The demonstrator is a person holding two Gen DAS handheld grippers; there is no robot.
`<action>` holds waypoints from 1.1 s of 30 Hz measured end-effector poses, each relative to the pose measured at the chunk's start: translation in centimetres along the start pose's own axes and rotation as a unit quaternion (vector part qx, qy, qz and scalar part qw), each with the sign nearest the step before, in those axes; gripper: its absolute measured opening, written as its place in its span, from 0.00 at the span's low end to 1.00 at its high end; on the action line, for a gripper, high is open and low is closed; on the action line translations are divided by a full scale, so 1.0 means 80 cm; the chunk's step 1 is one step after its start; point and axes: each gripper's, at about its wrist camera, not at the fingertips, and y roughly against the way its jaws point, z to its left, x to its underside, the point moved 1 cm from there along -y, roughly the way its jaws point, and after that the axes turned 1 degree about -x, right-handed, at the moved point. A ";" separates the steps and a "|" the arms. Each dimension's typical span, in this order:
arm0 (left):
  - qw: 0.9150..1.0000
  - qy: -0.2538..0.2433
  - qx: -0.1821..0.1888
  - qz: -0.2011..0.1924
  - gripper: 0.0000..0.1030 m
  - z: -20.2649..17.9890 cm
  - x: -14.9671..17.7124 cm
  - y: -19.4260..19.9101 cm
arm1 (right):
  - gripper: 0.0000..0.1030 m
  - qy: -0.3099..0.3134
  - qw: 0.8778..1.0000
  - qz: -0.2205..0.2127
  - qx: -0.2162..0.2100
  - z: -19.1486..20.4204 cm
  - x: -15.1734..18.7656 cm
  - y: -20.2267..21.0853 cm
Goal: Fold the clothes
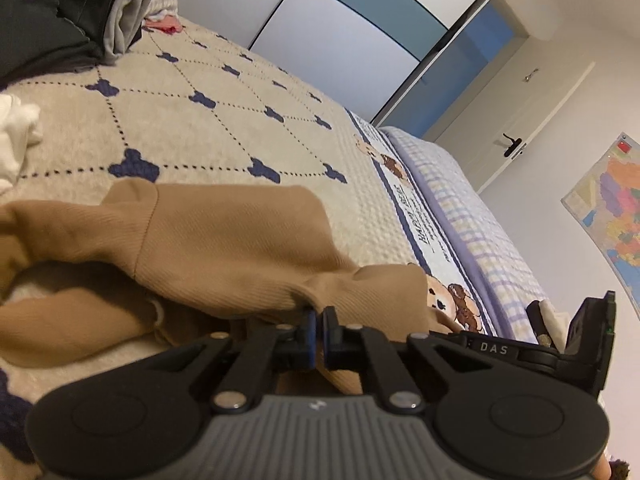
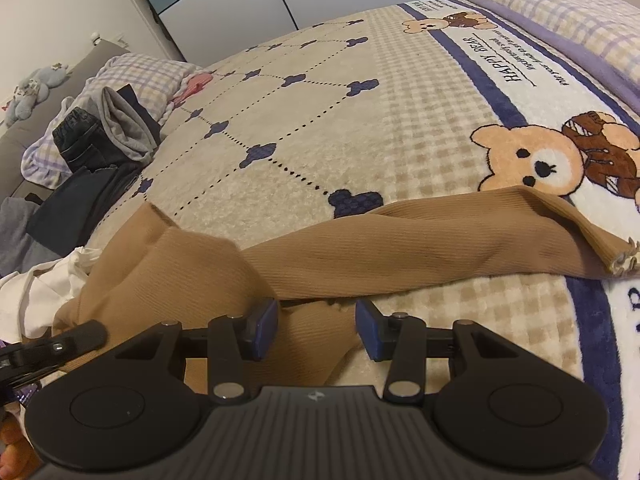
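My left gripper point(image 1: 318, 330) pinches a fold of the tan garment point(image 1: 224, 236) near the blanket's point(image 1: 224, 128) bear-printed edge, my right gripper point(image 2: 316, 328) gapes over it unclamped, so I judge folding begins; next, a right-hand grip.
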 end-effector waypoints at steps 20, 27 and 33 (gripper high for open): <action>0.998 0.022 -0.058 0.008 0.03 0.086 -0.005 0.065 | 0.45 0.009 1.000 0.017 0.002 0.009 0.006 -0.013; 0.995 0.024 -0.094 0.039 0.03 0.118 0.002 0.062 | 0.45 0.000 1.000 0.018 0.000 0.013 0.002 -0.022; 0.992 0.016 -0.109 0.057 0.04 0.128 0.004 0.058 | 0.45 -0.011 1.000 0.023 0.000 0.016 0.001 -0.033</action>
